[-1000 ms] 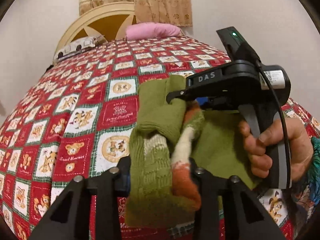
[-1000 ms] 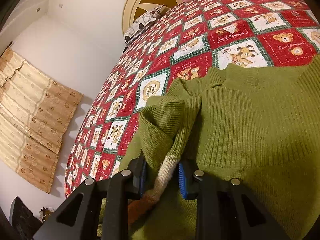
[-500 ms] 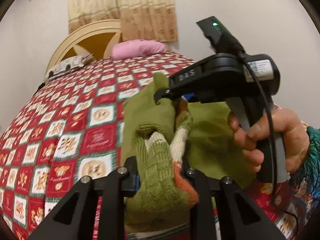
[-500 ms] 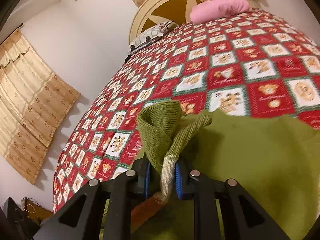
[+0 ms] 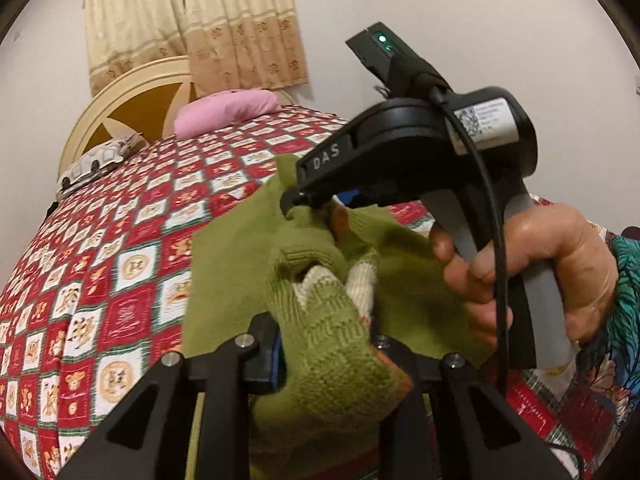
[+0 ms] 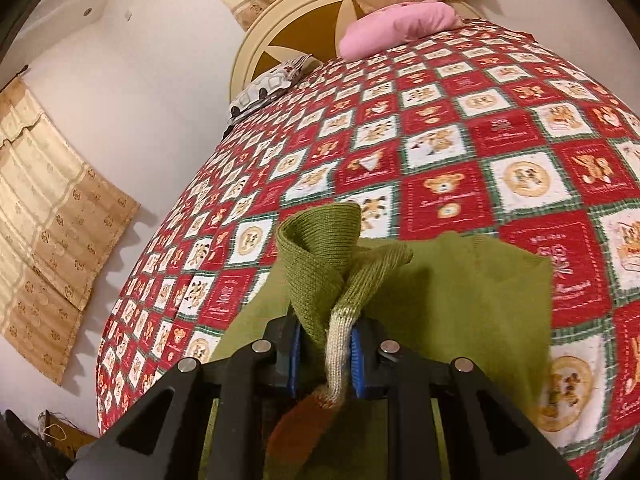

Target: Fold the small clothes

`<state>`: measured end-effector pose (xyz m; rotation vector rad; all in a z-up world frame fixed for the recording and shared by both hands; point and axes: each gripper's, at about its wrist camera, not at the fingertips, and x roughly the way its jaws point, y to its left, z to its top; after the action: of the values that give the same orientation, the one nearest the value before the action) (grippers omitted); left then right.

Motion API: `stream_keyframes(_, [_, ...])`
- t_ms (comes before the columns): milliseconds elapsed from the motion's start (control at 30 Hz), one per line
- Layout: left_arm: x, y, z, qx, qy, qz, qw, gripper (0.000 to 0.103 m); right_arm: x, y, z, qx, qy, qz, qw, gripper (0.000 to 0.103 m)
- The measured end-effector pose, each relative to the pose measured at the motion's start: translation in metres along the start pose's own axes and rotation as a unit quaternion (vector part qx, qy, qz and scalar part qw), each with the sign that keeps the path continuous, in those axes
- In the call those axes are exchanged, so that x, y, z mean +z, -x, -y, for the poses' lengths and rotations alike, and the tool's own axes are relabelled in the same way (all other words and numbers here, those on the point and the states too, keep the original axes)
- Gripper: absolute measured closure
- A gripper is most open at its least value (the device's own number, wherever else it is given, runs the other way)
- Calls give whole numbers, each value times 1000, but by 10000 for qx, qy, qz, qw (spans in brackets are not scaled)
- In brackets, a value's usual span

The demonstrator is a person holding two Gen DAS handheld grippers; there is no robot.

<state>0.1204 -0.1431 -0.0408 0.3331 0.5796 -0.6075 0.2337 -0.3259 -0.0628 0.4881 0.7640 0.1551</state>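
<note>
Both-handed: left claw (image 5: 326, 354) pinching bunched green sweater (image 5: 240, 264); right claw (image 6: 326, 354) pinching striped sleeve (image 6: 340, 344).

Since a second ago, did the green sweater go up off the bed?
Yes. In the right wrist view the green sweater has risen: against the patterned bedspread, more quilt squares show beyond it, and its far edge hangs free, both jaws clamped on it.

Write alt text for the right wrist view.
The right gripper is shut on a bunched fold of a green knit sweater, held above a red teddy-bear quilt. A pink pillow lies by the headboard.
</note>
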Motion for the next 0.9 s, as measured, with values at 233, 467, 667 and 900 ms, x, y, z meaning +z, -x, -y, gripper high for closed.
stream_keyframes(233, [7,-12,27,-153,-205,-25,9997,79,3,15,26,-33,-86,66,9999,84])
stream_keyframes(467, [14,-27,53,-368,-311,-144,9987,79,3,24,58,-127,-233,3,9996,84])
stream_keyframes(667, [12,-40,75,-503,-455,-290,9973,79,-8,22,97,-193,-609,-84,9979,84])
stream_keyframes(900, [1,-32,76,-745,-417,-451,9953,39,-16,13,127,60,-1095,-134,9939,72])
